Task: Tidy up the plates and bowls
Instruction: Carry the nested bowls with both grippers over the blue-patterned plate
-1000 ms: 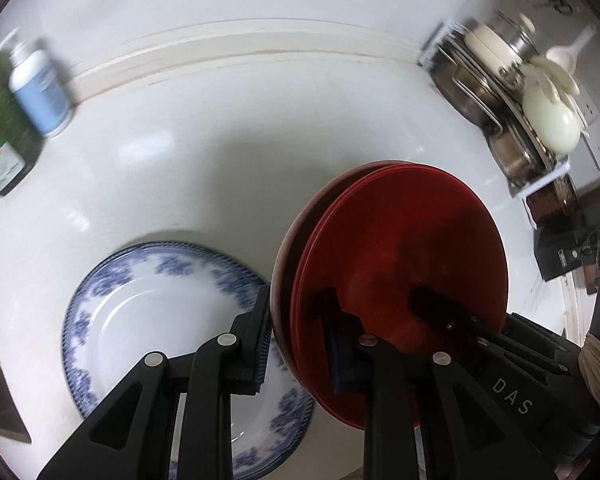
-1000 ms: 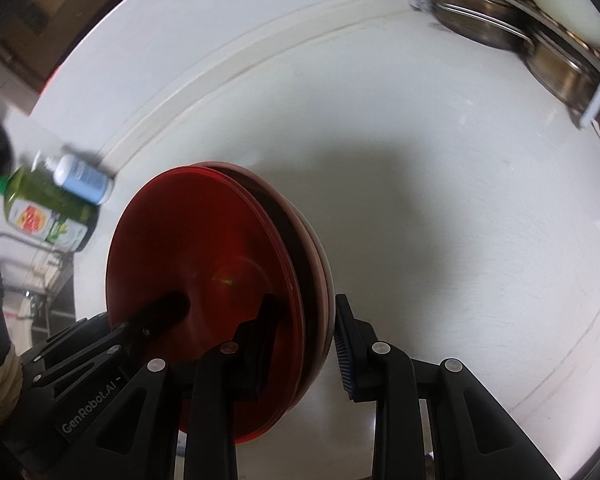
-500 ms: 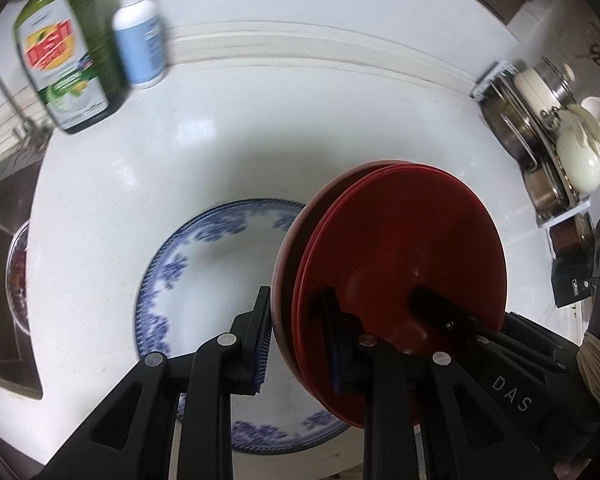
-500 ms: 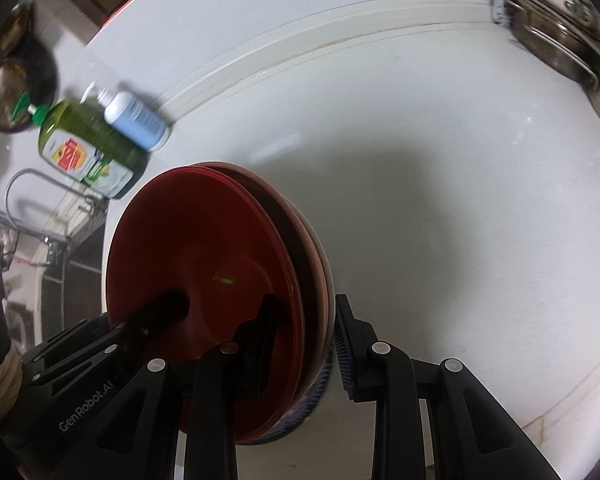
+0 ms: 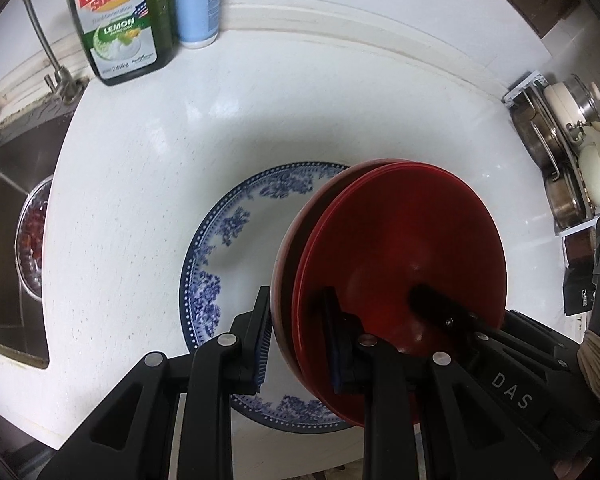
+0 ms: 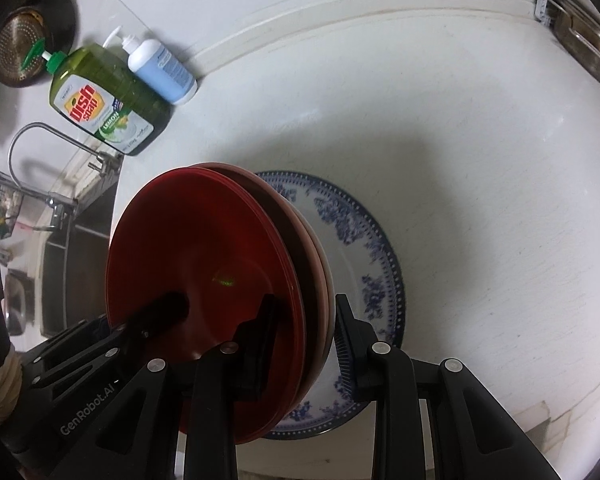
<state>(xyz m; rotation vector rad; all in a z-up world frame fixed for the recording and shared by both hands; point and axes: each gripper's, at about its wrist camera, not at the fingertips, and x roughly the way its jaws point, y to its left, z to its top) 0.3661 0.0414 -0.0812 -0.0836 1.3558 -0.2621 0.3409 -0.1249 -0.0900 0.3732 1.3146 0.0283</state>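
Note:
A stack of red plates [image 5: 404, 264] [image 6: 204, 256] hangs level above the white counter, held at opposite rims by both grippers. My left gripper [image 5: 300, 344] is shut on the stack's near rim, and my right gripper [image 6: 304, 344] is shut on the other rim. Each view shows the other gripper's finger lying across the top plate. Directly beneath the stack lies a blue-patterned white plate [image 5: 236, 248] [image 6: 364, 264] on the counter, partly hidden by the red plates.
A green dish soap bottle [image 5: 116, 20] [image 6: 104, 112] and a white pump bottle [image 5: 196, 0] [image 6: 160, 68] stand by the back wall. A sink [image 5: 16, 208] with a tap [image 6: 40, 136] lies left. A rack of metal pots [image 5: 560, 148] stands right.
Both grippers have carried the red stack leftwards along the counter. It now hangs over the blue-patterned plate, and the soap bottles and sink have come into view.

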